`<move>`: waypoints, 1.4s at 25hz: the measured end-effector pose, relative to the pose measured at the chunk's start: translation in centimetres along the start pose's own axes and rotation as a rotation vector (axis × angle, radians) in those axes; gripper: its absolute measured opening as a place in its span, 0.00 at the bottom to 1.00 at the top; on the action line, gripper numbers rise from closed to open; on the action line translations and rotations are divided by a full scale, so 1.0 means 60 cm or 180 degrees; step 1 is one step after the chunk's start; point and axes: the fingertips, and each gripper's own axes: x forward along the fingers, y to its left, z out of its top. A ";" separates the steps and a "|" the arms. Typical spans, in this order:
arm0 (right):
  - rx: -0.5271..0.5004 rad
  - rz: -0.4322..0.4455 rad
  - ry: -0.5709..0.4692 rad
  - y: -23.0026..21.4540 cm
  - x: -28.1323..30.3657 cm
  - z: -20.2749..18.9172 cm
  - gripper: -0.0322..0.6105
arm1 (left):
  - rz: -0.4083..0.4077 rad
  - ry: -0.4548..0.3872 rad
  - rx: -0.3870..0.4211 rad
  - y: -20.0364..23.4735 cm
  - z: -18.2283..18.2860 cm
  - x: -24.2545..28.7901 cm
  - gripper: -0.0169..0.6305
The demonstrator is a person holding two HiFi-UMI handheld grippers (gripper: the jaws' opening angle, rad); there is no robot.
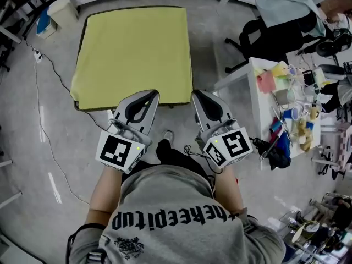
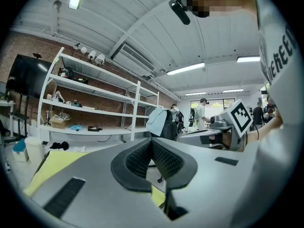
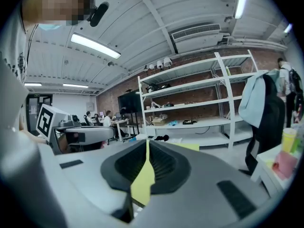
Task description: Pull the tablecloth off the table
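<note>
Tablecloth (image 1: 135,51) pinched along near edge, left gripper (image 1: 147,96) and right gripper (image 1: 197,95) both clenched on it; seemingly mid-pull, next calling for steady, level draw back toward body.

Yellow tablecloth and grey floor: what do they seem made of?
Yellow tablecloth: probably thin matte fabric; it lies flat, has no shine, and its edges are slightly wavy. Grey floor: likely smooth sealed concrete; it looks mottled, with faint light streaks.
</note>
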 end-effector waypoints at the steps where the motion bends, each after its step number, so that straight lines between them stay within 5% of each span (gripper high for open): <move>1: -0.0004 0.0009 0.0016 -0.010 0.000 -0.003 0.07 | 0.0028 0.0004 0.0001 -0.002 -0.001 0.006 0.05; 18: 0.0249 0.0010 0.0290 -0.124 0.012 -0.082 0.13 | 0.0303 0.0136 0.0071 -0.021 -0.024 0.074 0.05; 35: 0.0559 -0.0206 0.0706 -0.199 0.090 -0.183 0.21 | 0.0205 0.0321 0.0022 0.027 -0.046 0.146 0.05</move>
